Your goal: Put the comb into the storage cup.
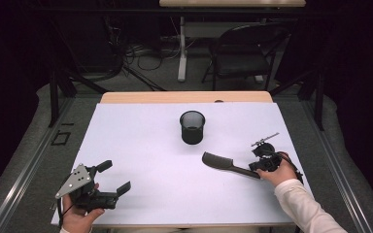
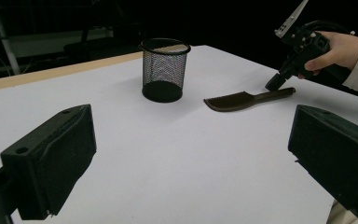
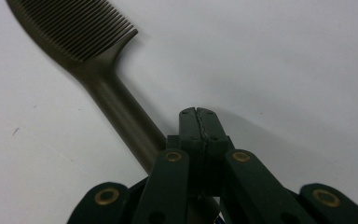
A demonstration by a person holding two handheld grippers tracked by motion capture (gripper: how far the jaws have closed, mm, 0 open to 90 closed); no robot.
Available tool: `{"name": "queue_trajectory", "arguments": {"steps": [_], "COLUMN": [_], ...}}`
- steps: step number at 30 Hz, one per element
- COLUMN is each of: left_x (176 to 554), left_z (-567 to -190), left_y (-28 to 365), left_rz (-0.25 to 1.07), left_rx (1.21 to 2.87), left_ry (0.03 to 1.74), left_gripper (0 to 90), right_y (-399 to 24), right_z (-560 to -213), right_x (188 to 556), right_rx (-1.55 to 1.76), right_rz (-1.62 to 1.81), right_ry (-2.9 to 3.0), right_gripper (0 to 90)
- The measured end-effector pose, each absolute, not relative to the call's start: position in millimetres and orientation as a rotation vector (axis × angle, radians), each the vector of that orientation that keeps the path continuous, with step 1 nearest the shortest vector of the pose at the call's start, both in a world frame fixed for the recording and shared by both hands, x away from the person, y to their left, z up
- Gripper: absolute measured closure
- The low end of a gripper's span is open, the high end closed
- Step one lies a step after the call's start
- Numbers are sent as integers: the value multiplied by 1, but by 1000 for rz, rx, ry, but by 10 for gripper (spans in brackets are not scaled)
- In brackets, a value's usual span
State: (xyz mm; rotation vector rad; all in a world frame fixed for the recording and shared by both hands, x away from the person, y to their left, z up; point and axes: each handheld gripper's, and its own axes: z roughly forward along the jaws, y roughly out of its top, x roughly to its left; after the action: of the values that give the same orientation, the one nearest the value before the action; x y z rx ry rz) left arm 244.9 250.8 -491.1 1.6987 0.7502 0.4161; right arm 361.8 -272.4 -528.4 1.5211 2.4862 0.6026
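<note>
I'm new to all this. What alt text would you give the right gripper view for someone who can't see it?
Close-up from a hand-held gripper: its two dark jaws are pressed shut, tips at, over a white table. A dark comb lies on the table, its handle running from upper left down beside and under the jaws; whether they touch it can't be told.

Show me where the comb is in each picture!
High view: the comb lies right of centre on the white table, below the mesh cup, its handle by the right claw.
Left gripper view: the comb lies right of the mesh cup.
Right gripper view: the comb fills the upper left, its handle running down beside the shut claw.
Shared landmark: the white table.
</note>
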Motion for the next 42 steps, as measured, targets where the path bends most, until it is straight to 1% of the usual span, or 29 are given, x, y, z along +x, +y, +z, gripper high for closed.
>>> {"name": "queue_trajectory", "arguments": {"steps": [9,27,35,42], "left_x": [245,245,245,245], "left_z": [-491,-491,-492,-492], "left_y": [251,250,250,250], "left_rz": [416,418,419,418], "left_rx": [1698,1696,1695,1696], "left_ry": [751,748,747,746], "left_gripper": [9,10,10,9], "right_y": [-269,-265,-264,-262], "right_z": [-528,-527,-522,-517], "right_x": [352,348,349,351], "right_rx": [1524,1492,1477,1461], "right_rz": [620,610,637,659], "right_ry": [2501,2535,2524,2519], "right_gripper": [900,894,835,713]}}
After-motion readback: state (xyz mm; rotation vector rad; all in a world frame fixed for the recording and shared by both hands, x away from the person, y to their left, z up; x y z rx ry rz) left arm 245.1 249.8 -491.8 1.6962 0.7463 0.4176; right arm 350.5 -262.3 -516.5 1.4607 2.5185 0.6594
